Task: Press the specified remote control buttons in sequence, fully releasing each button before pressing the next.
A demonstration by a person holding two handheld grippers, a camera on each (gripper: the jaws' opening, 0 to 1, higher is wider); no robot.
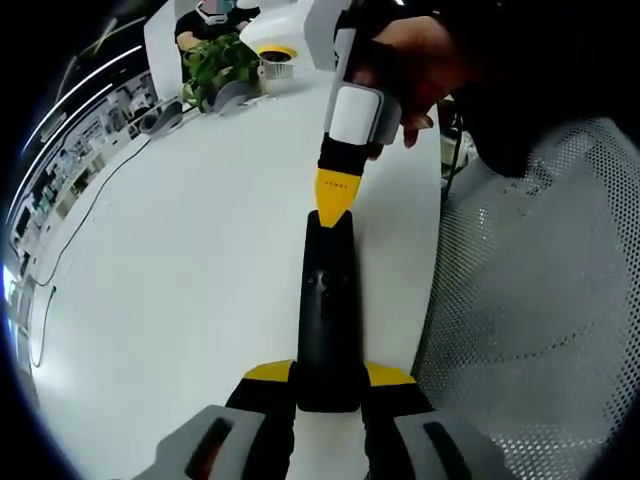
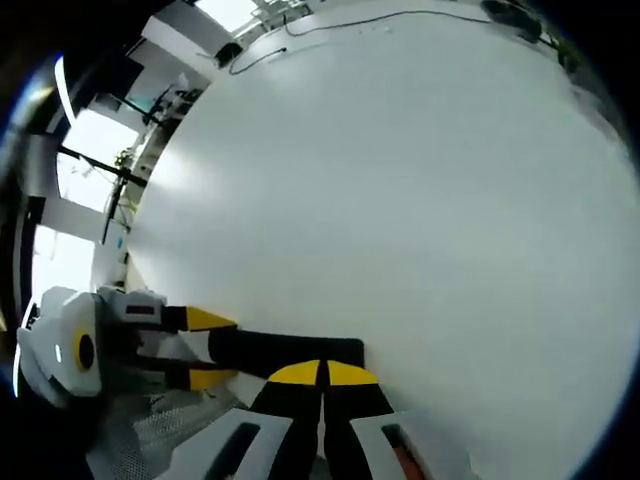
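- A plant is sitting in a pot at the upper left of the left gripper view, beside a white round thing with a yellow ring; what that one is holding cannot be told
- The table is spreading white and bare through the left and middle of the left gripper view, and it is taking up most of the right gripper view
- A thin cable is trailing along the table's left edge, with shelves blurred beyond it
- A mesh chair is standing at the right of the left gripper view, off the table's edge
- In the right gripper view, bright windows are showing at the far left and top
- The remote is lying black and long in the lower centre of the left gripper view, its long axis running from the bottom up toward the frame's middle
- The left gripper is clamping the remote's near end between its jaws
- The right gripper, held by a hand, is coming down from the top, jaws together, yellow tips touching the remote's far end
- In the right gripper view the remote is lying sideways at the lower left, with the left gripper gripping it from the left
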